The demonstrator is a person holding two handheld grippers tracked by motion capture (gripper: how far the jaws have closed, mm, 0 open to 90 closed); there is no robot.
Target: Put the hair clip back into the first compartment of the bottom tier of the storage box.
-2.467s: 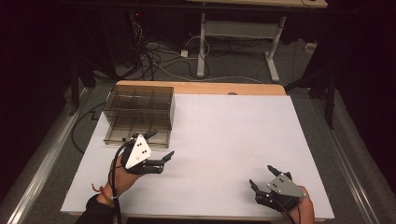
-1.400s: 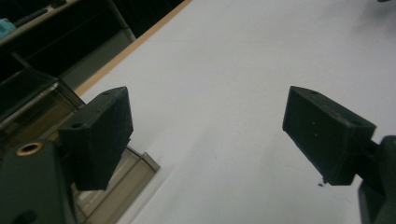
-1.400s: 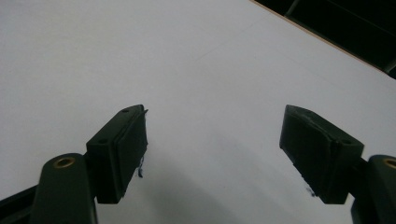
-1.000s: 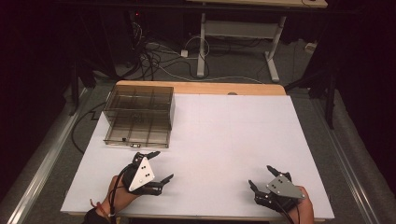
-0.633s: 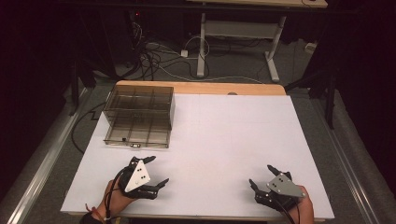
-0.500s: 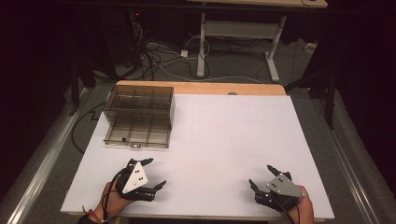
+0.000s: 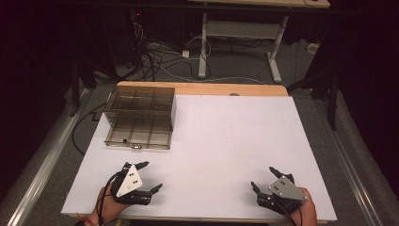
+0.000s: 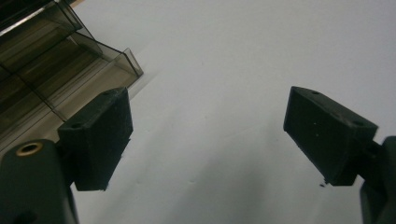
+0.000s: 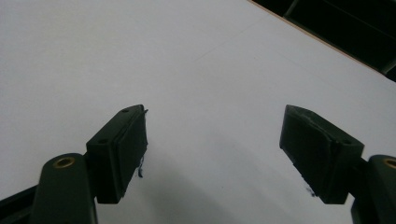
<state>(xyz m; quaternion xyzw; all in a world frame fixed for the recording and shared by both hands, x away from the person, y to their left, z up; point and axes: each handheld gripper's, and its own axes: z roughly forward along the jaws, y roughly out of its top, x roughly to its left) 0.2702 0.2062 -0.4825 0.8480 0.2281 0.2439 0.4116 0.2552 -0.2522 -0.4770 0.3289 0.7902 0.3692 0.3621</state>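
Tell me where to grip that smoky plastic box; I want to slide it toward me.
Probably the near front wall of the plastic box, coming from the person's side with the left hand-held gripper. That thin upright edge faces it, and the jaws are open wide.

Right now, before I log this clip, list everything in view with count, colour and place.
Compartment box: one, smoky clear plastic, far left of the sheet; its corner also appears upper left in the left gripper view.
Table cover: one, white, over most of the tabletop.
Table edge: one, light wood, far side.
Cables: several, on the grey floor beyond the table.
Desk frame: one, white-legged, behind.
Left gripper: one, black with grey plate, near left, jaws apart, holding nothing.
Right gripper: one, black with grey plate, near right, jaws apart, holding nothing.
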